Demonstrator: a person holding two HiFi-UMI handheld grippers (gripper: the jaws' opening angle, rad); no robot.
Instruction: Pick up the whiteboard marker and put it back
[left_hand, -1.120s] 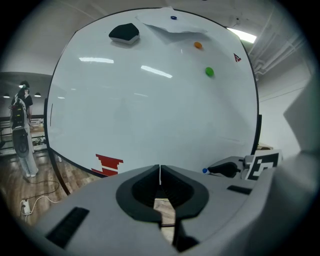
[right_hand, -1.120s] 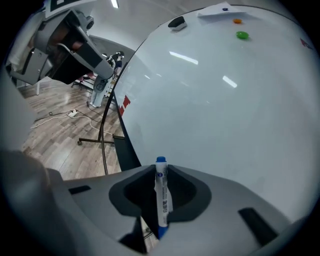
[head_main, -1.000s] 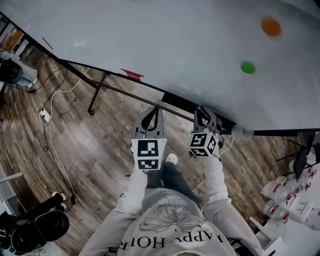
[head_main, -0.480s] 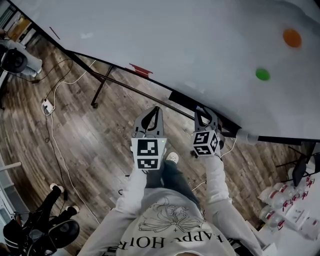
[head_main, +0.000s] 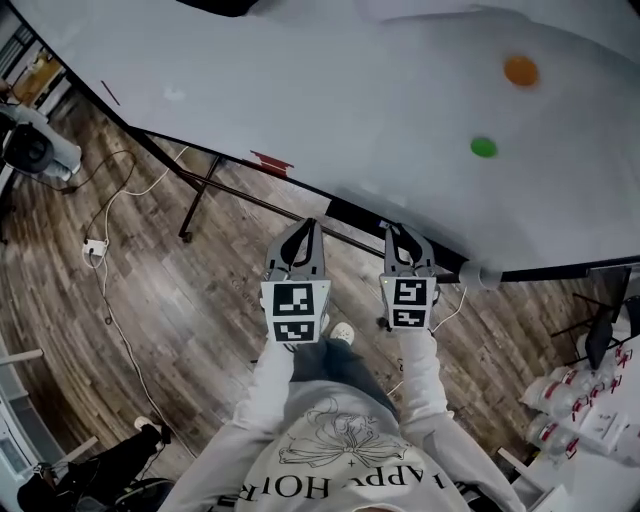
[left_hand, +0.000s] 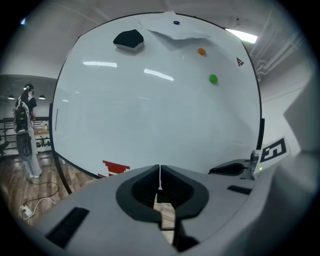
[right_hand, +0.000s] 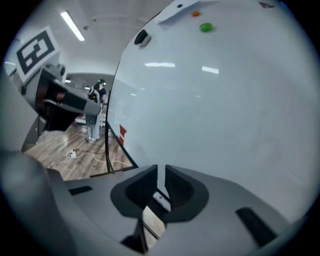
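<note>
My right gripper (head_main: 399, 233) hangs just in front of the black tray (head_main: 352, 214) along the whiteboard's (head_main: 330, 90) lower edge. In the right gripper view its jaws (right_hand: 161, 176) stand a narrow slit apart and are closing, with nothing between them. Just below and beyond them lies a short white piece (right_hand: 160, 199) on the tray, which looks like the marker. My left gripper (head_main: 303, 230) is beside it, also pointing at the board. It is shut and empty, its jaws (left_hand: 160, 175) meeting in a thin line.
A green magnet (head_main: 484, 147), an orange magnet (head_main: 520, 70), a black eraser (left_hand: 129, 39) and a red mark (head_main: 271, 160) are on the board. The stand's legs (head_main: 195, 190) and a cable with a plug block (head_main: 95, 245) are on the wooden floor. Bottles (head_main: 585, 420) crowd the right.
The right gripper has risen slightly and rolled, so its marker cube now faces squarely up. Its tips have come away from the tray. The left gripper has hardly moved.
</note>
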